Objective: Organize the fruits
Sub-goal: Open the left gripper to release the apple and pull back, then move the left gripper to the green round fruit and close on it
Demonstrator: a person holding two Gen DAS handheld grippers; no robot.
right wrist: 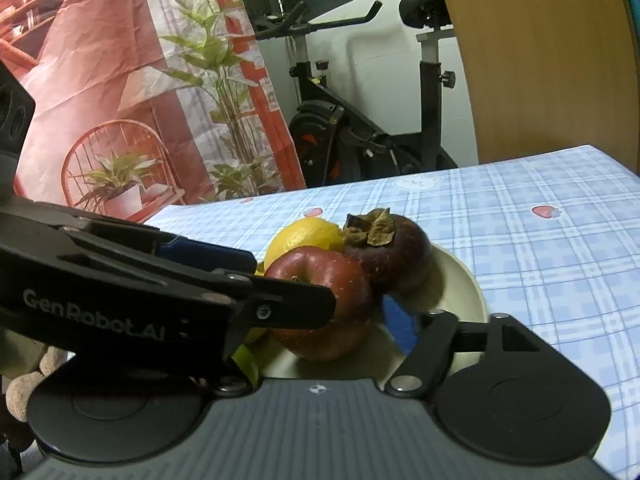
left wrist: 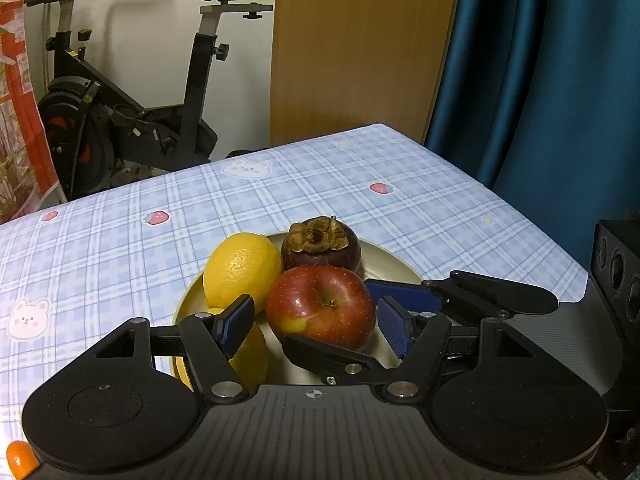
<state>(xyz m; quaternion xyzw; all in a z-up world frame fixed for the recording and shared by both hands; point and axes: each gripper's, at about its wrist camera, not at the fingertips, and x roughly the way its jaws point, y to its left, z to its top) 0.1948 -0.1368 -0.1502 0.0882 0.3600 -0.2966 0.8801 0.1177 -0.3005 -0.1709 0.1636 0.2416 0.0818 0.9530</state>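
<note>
Left gripper (left wrist: pixel 316 322): jaws apart around apple (left wrist: pixel 320 306), pads not touching
Right gripper (left wrist: pixel 390 300): released, flanking apple
Plate (left wrist: pixel 396 266): lemon (left wrist: pixel 242 270) left, dark fruit (left wrist: pixel 320 244) far

Both wrist cams close, angled down, sharing fruit plate (left wrist: pixel 394 264) (right wrist: pixel 468 280).

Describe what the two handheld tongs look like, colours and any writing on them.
Both tongs, left and right, have matte black linkage arms, blue ribbed pads, silver pivot pins and a grey ridged base. One bears white "GenRobot.AI" lettering. No cables or sleeves show.
</note>
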